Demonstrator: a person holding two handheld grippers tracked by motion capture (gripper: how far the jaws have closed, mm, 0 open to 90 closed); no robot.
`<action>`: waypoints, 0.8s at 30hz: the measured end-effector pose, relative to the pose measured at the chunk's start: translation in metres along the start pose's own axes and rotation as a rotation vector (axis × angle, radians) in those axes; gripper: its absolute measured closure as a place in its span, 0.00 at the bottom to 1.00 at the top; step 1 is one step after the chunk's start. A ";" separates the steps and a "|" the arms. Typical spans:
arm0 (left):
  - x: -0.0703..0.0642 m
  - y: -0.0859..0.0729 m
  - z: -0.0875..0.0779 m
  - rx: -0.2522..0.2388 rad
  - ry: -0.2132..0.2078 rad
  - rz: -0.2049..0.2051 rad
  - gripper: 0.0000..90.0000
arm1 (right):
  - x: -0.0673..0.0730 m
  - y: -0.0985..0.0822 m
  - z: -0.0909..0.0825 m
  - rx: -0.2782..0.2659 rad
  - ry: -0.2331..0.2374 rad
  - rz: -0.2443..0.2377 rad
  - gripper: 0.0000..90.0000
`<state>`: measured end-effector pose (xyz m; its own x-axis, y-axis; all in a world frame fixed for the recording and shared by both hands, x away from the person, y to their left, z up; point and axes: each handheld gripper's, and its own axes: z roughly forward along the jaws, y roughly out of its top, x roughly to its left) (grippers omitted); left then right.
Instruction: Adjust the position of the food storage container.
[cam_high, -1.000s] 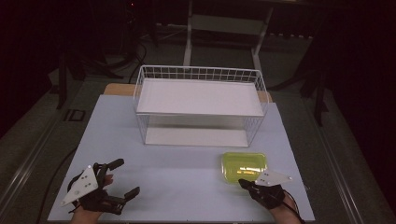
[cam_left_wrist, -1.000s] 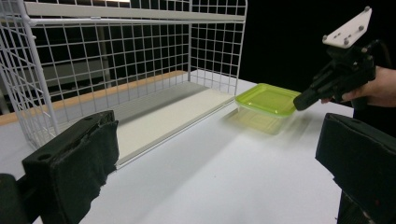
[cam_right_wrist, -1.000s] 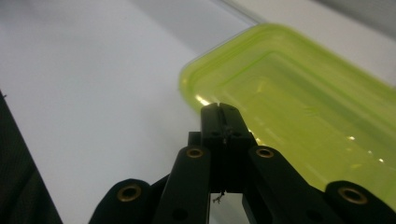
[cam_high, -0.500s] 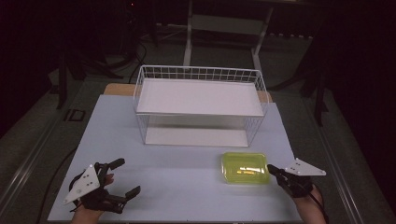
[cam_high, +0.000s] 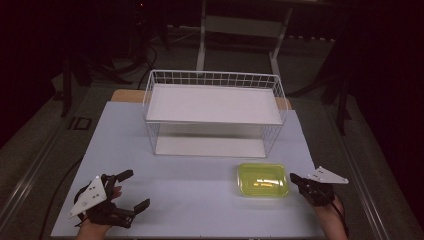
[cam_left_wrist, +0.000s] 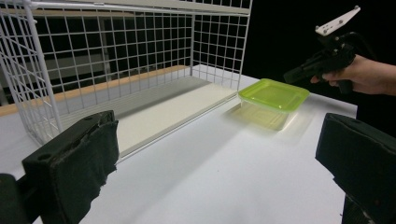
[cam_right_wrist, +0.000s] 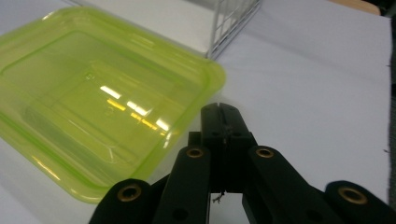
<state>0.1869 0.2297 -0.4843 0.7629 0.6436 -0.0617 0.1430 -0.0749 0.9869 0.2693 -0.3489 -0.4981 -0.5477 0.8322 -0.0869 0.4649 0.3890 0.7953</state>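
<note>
**Two grippers at the near edge, green box just left of the right one**

At the near left of the pale white-grey tabletop (cam_high: 200, 190), the left gripper (cam_high: 131, 189) lies low over the surface in the person's hand, its black jaws spread wide with nothing between them; in the left gripper view its two padded fingers (cam_left_wrist: 74, 163) stand far apart at the frame's sides. At the near right, the right gripper (cam_high: 296, 178) points left toward the translucent lime-green plastic box with a lid (cam_high: 262, 179). Its jaws are pressed together with nothing between them, and the right gripper view shows their joined tip just beside the box's corner (cam_right_wrist: 107, 107), though I cannot tell whether it touches.

The box sits flat on the tabletop, near the right front, just in front of the right corner of the white wire-grid basket rack (cam_high: 215, 80). The rack stands at the middle of the table toward its far side, holding a flat white shelf board (cam_high: 215, 102) above and a second white board (cam_high: 210, 146) at table level.

A strip of light wooden edge (cam_high: 125, 95) shows at the table's far side behind the rack. Beyond it the room is dark: grey floor (cam_high: 35, 140), a pale metal frame stand (cam_high: 240, 25) far behind, and black stands and cables at the far left.
</note>
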 end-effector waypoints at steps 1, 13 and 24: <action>0.000 0.000 0.000 0.000 0.000 0.000 0.00 | 0.000 0.000 0.000 0.000 0.000 0.000 1.00; -0.003 0.000 -0.001 0.007 0.005 0.005 0.00 | 0.016 0.008 0.014 0.008 0.053 -0.029 1.00; -0.003 -0.001 -0.006 0.008 0.028 -0.008 0.00 | 0.048 0.027 0.038 0.019 0.149 -0.094 1.00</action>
<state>0.1812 0.2321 -0.4842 0.7440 0.6649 -0.0656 0.1542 -0.0753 0.9852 0.2818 -0.2835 -0.5036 -0.6854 0.7249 -0.0694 0.4194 0.4709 0.7761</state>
